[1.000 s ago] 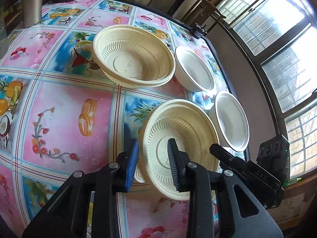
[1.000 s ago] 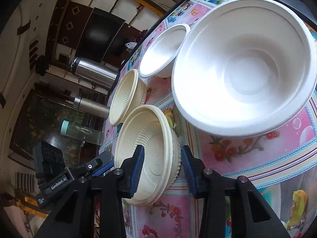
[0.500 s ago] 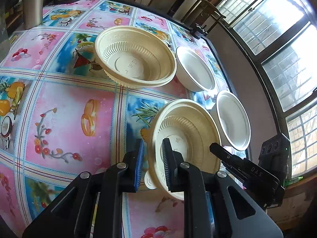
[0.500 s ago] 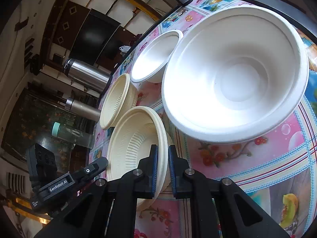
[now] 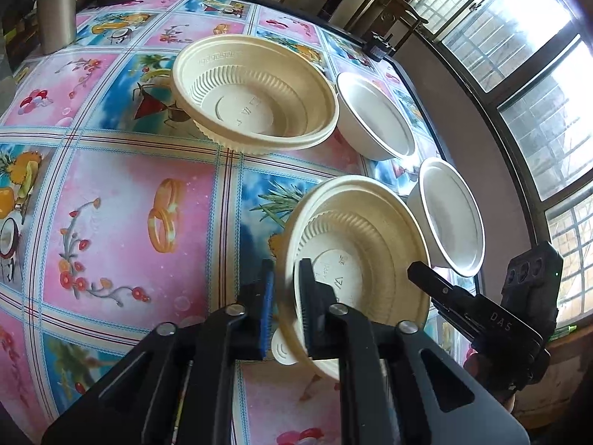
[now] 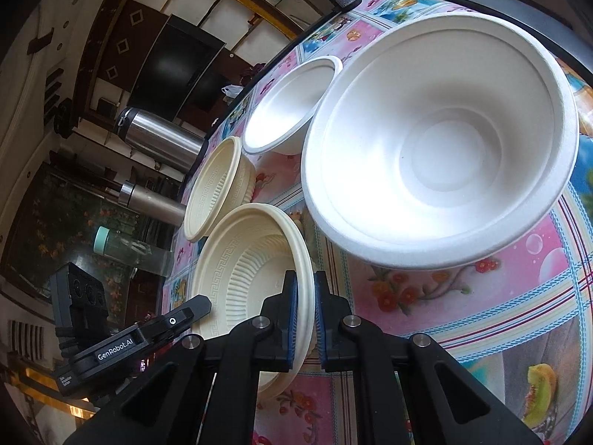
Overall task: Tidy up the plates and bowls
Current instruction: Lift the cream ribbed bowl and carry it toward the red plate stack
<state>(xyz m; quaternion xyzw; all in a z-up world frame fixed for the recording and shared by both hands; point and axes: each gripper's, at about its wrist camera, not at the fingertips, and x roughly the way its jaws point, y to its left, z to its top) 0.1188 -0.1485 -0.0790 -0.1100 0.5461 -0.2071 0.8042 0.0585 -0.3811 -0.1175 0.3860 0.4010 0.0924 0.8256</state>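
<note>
Both grippers grip the same near cream ribbed bowl (image 5: 370, 244), also in the right wrist view (image 6: 252, 270). My left gripper (image 5: 287, 304) is shut on its near rim, one finger inside and one outside. My right gripper (image 6: 304, 311) is shut on the opposite rim. The bowl is tilted, lifted off the table. A second cream bowl (image 5: 255, 92) (image 6: 215, 185) sits farther back. Two white bowls (image 5: 374, 115) (image 5: 452, 215) stand by the window-side edge; the nearer one (image 6: 441, 137) fills the right wrist view, the other (image 6: 289, 107) lies behind it.
The table has a pink and blue patterned cloth (image 5: 111, 204). Steel flasks (image 5: 55, 3) (image 6: 159, 137) stand at the far edge, with a clear bottle with a green cap (image 6: 126, 248). A small black clip (image 5: 380, 44) sits on the rim. The window wall (image 5: 519, 92) runs close by.
Both grippers went from open around the near cream bowl's rim to shut on it. The bowl has tilted and risen slightly.
</note>
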